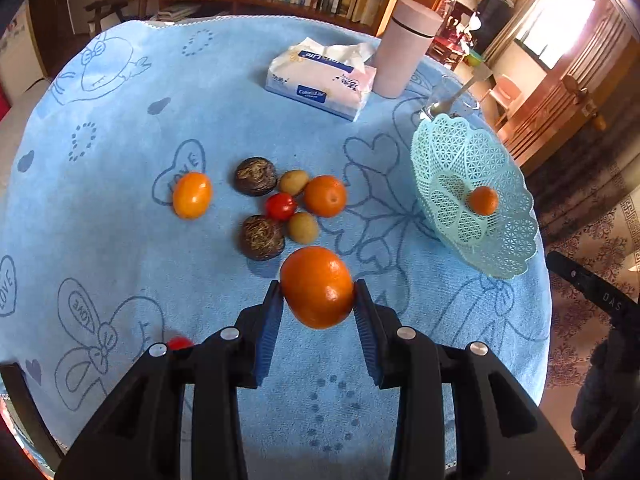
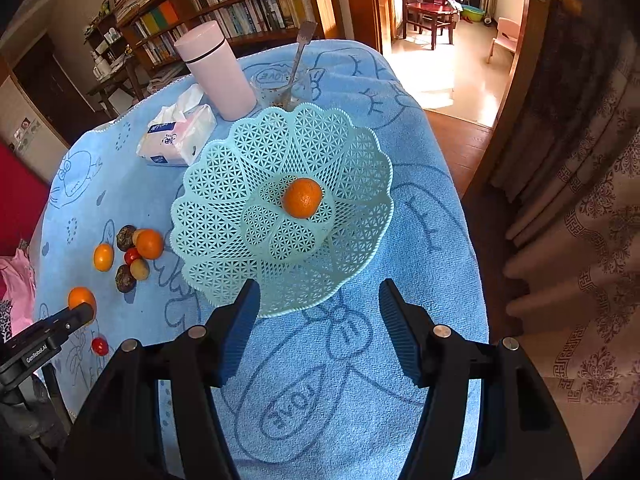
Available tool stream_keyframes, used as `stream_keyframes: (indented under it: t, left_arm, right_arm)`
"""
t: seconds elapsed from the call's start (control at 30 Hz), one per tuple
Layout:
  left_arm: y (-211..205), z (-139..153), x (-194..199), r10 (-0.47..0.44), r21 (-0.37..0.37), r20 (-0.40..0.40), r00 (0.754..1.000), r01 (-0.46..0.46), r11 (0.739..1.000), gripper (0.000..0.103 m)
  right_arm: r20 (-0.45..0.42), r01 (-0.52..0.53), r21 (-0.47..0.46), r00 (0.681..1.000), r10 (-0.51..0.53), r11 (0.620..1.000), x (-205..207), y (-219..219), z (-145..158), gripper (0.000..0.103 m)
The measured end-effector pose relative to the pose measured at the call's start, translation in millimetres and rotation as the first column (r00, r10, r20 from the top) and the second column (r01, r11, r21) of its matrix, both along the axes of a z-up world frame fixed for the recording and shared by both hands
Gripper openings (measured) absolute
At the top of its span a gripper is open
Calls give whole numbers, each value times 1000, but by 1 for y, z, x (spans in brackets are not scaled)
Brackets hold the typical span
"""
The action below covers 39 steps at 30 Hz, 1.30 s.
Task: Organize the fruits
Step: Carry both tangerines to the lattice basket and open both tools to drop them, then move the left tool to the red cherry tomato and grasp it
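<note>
Where legible, "LOVE" on cloth (image 2: pixel 360 80)

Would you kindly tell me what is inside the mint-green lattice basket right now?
One orange sits at the centre of the basket, nothing else. In the right wrist view the whole bowl shows; only its near rim is covered by a gripper finger.

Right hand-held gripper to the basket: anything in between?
Nothing: the right hand-held gripper is open, and only bare blue cloth lies before the basket, per the right wrist view.
</note>
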<state>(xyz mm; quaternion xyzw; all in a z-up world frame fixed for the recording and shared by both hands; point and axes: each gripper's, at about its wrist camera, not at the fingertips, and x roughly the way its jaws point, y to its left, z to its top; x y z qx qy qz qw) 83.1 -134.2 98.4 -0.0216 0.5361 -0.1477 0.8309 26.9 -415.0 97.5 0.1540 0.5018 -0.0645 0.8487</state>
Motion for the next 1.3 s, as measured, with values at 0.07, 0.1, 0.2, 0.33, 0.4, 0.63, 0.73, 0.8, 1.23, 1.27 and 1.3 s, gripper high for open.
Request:
stream_keyframes:
  t: [0.07, 0.1, 0.2, 0.33, 0.4, 0.63, 0.73, 0.8, 1.23, 1.27, 1.3]
  left_arm:
    - [-27, 3, 8, -52, -9, 15, 999, 52, 999, 36]
    - [-39, 4, 11, -75, -15, 22, 997, 75, 997, 37]
    - [-75, 2, 19, -134, -25, 27, 991, 135, 991, 36]
    - [-119, 0, 25, -200, -29, 34, 979, 201, 979, 37]
    - [-137, -1, 25, -222, -22, 39, 974, 223, 975, 37]
    - [-152, 14, 24, -214, -35, 86, 973, 218, 975, 75]
    - [-139, 15, 26, -173, -6, 88, 981, 174, 985, 81]
    - [-124, 18, 27, -141, 30, 107, 984, 138, 990, 81]
    - [-2, 29, 15, 85, 109, 136, 987, -100, 989, 82]
    - [9, 30, 12, 105, 111, 136, 985, -121, 986, 82]
    - [19, 30, 9, 125, 112, 136, 983, -140, 984, 82]
  right_arm:
    - [-5, 11, 2, 1000, -11, 1000, -12, -6, -1, 63]
    - [-10, 17, 2, 1000, -17, 1000, -18, -9, -2, 63]
    - [-29, 34, 3, 999, -34, 999, -33, -19, -6, 63]
    - [-32, 53, 1, 998, -53, 999, -51, -32, -6, 63]
    - [-31, 69, 1, 997, -69, 998, -58, -39, -6, 63]
    - [-21, 118, 8, 993, -118, 993, -69, -57, -4, 63]
    - [-13, 127, 23, 992, -127, 992, -66, -56, -2, 69]
    - [-3, 123, 29, 992, -123, 992, -63, -52, -1, 70]
    - [82, 5, 32, 997, -7, 999, -24, 7, 20, 70]
    - [89, -5, 31, 996, 2, 1000, -23, 11, 23, 70]
    - [94, -14, 31, 995, 11, 999, -21, 16, 24, 70]
